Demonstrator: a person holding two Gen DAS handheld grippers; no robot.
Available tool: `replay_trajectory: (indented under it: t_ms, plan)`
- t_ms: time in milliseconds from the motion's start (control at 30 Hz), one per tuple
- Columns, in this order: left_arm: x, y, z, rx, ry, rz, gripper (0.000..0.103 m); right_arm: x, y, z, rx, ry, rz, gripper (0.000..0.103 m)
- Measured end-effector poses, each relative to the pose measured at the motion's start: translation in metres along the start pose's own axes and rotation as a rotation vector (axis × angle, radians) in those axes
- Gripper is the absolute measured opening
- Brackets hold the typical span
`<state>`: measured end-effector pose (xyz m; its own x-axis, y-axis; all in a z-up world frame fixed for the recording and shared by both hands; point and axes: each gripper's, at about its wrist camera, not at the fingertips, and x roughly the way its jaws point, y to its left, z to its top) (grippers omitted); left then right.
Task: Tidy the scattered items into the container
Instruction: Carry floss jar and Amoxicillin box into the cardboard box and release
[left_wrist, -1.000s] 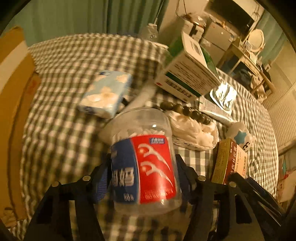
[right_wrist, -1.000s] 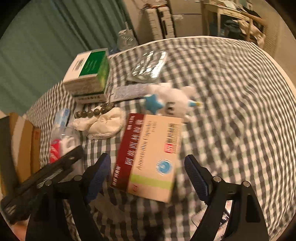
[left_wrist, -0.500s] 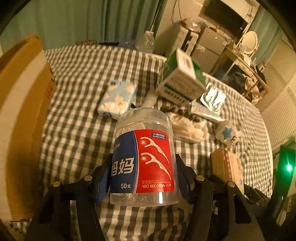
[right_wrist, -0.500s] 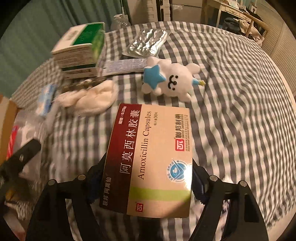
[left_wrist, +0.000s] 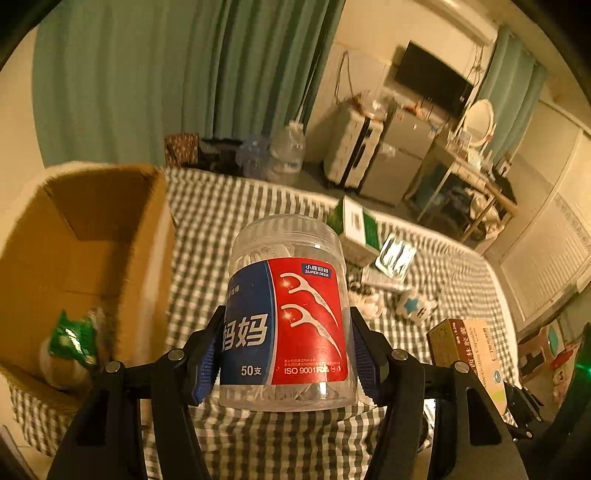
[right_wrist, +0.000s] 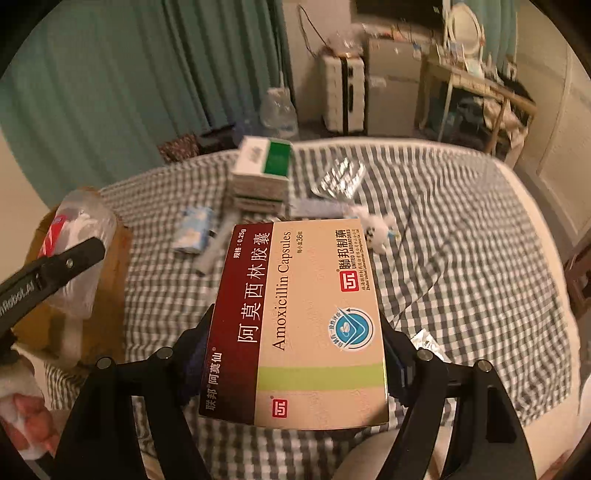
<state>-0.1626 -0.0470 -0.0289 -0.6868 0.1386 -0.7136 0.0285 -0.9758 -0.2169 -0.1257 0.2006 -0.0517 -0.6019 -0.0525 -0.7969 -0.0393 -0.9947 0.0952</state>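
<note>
The bed (right_wrist: 461, 236), spread with a grey-and-white check cover, carries everything. At its left edge stands the open cardboard box (left_wrist: 88, 236), the container for this job, with a green-wrapped item (left_wrist: 72, 341) already on its floor.

The amoxicillin carton (right_wrist: 306, 314) is clenched flat between the blue pads of the right tool (right_wrist: 295, 354), lifted clear of the cover. The floss-pick jar (left_wrist: 290, 314), a clear tub with a blue and red label, is grasped upright by the left tool (left_wrist: 284, 354), also off the bed and just to the right of the box wall.

The step in hand looks like carrying both loads to the box. The jar is nearer, so it should go first: swing it left until it is fully past the cardboard wall, lower it beside the green-wrapped item rather than onto it, and only then let the pads part. The smooth round tub may slip or roll if dropped from height. The carton can follow, laid flat against a free wall; keep the 2 tools apart over the opening so they do not knock.

Left on the cover are the green-and-white boxes (right_wrist: 264, 170), a foil blister pack (right_wrist: 341, 179), a blue tissue packet (right_wrist: 194, 229) and a small plush toy (right_wrist: 378, 230).
</note>
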Motion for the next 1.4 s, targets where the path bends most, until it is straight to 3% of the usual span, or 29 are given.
replay_trajectory:
  t_ms: [233,367,700,900,1067,1400]
  plan:
    - [-0.055,0.030,0.007,0.020,-0.096,0.017,0.063,-0.056,0.042,0.002,-0.073,-0.091,0.037,0.075]
    - [-0.080,0.047,0.019,0.115,-0.146,0.090,0.063,-0.087,0.074,0.006,-0.136,-0.156,0.056,0.075]
    - [-0.110,0.107,0.062,0.125,-0.172,0.146,0.063,-0.119,0.159,0.024,-0.264,-0.208,0.155,0.075]
    - [-0.101,0.149,0.052,0.110,-0.201,0.219,0.063,-0.096,0.203,0.038,-0.306,-0.147,0.259,0.075]
    - [-0.073,0.189,0.047,0.052,-0.128,0.208,0.063,-0.059,0.242,0.038,-0.339,-0.075,0.308,0.075]
    - [-0.025,0.244,0.041,0.049,-0.065,0.178,0.063,0.019,0.271,0.058,-0.301,0.059,0.358,0.075]
